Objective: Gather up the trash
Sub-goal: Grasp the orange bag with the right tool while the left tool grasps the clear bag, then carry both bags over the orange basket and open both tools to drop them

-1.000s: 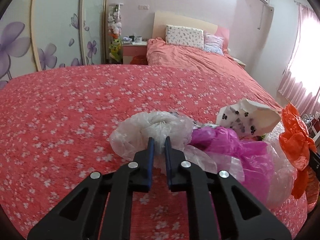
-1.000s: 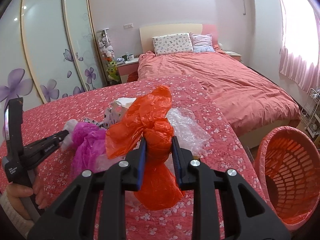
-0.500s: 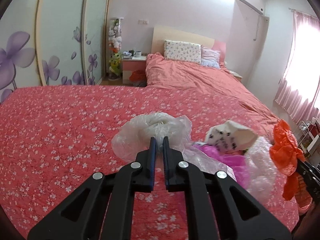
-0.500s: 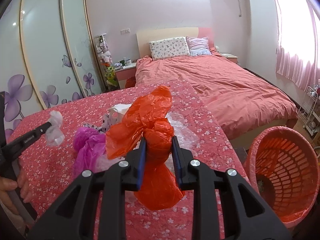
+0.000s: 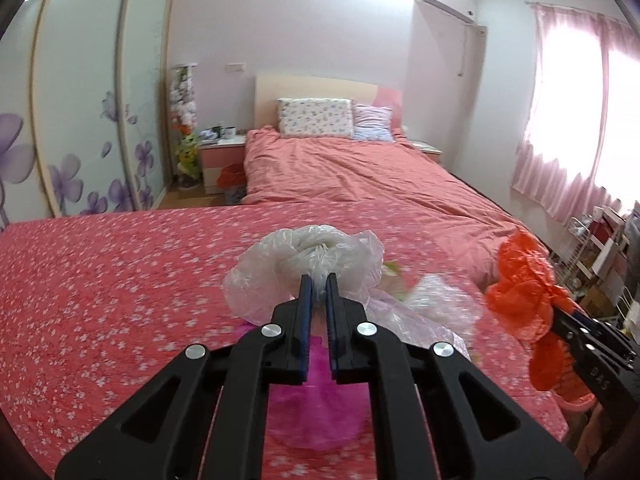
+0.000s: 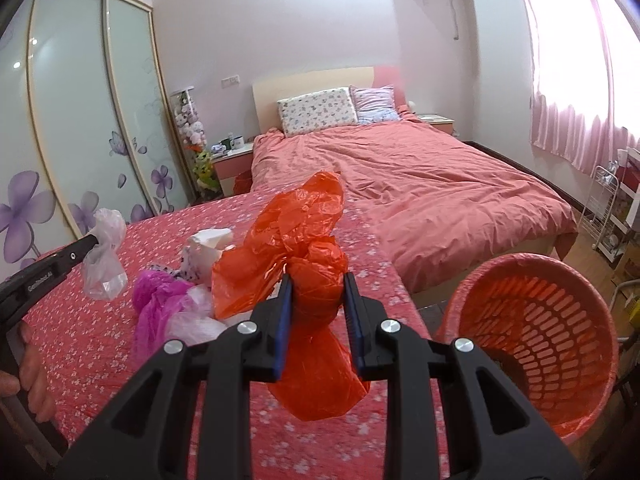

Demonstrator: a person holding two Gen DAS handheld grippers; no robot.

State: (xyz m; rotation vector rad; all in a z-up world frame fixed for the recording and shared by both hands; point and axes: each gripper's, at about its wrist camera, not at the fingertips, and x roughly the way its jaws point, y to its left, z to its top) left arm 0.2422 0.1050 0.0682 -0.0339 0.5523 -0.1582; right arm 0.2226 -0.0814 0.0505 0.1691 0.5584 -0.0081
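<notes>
My left gripper (image 5: 318,280) is shut on a clear plastic bag (image 5: 308,256) and holds it lifted above the floral red table cover (image 5: 100,280); the bag also shows in the right wrist view (image 6: 104,260). My right gripper (image 6: 316,280) is shut on an orange plastic bag (image 6: 304,248), held above the table near its right edge; this bag also shows in the left wrist view (image 5: 520,284). A magenta bag (image 6: 156,300), pale plastic wrap (image 6: 192,316) and a white patterned carton (image 6: 204,248) lie on the table. An orange slotted trash basket (image 6: 536,344) stands on the floor at the right.
A bed with a pink quilt (image 6: 420,184) lies beyond the table. A nightstand (image 5: 222,156) and flower-printed wardrobe doors (image 5: 80,120) are at the left. A wire rack (image 6: 612,200) stands by the curtained window at the right.
My left gripper has lifted the clear bag up off the pile and risen higher. My right gripper has also risen a little with the orange bag, bringing more of the basket into view.
</notes>
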